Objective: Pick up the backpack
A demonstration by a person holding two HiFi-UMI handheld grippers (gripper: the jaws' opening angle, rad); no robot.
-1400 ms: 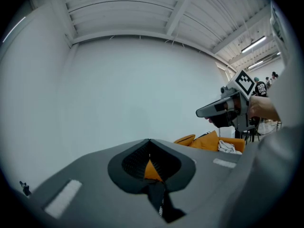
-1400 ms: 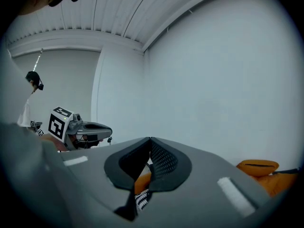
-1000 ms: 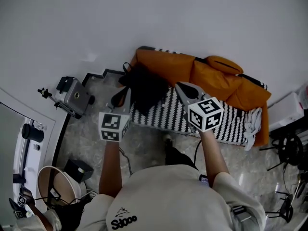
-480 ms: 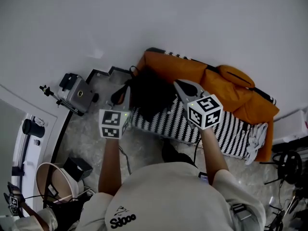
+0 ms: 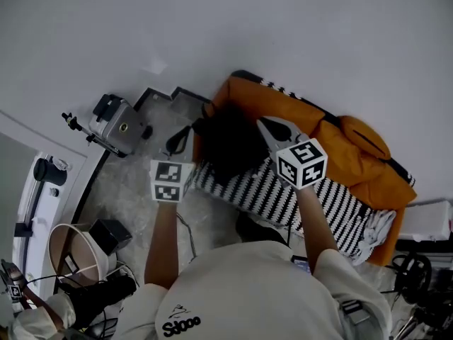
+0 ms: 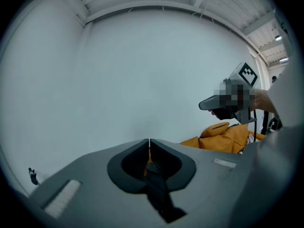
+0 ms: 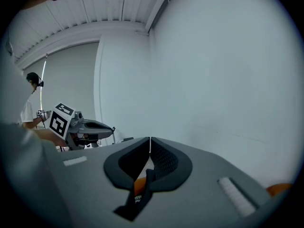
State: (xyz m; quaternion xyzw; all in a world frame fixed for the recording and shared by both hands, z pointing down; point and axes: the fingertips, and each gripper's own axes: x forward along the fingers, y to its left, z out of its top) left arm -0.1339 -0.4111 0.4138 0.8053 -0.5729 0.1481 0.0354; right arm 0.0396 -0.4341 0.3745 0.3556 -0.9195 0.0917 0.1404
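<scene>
A black backpack (image 5: 230, 144) lies on the left end of a sofa with orange cushions (image 5: 354, 144) and a black-and-white striped cover (image 5: 283, 200). My left gripper (image 5: 178, 139) hovers just left of the backpack, over the floor by the sofa's end. Its jaws are opening by a hair, the tips still almost together, with nothing between them (image 6: 149, 144). My right gripper (image 5: 267, 126) is shut and empty at the backpack's right edge, above the striped cover. Its own view shows the tips meeting (image 7: 150, 141). Each gripper view catches the other gripper beside it and mostly the white wall.
A silver device on a stand (image 5: 120, 127) sits on the marble floor left of the sofa. A round basket (image 5: 74, 257) and a black box (image 5: 110, 236) are at the lower left. White cloth (image 5: 379, 225) hangs over the sofa's right end. The white wall (image 5: 283, 34) rises behind the sofa.
Both grippers have moved forward toward the backpack and sunk a little. The sofa has shifted right and down in the head view. Both stay empty with jaws together.
</scene>
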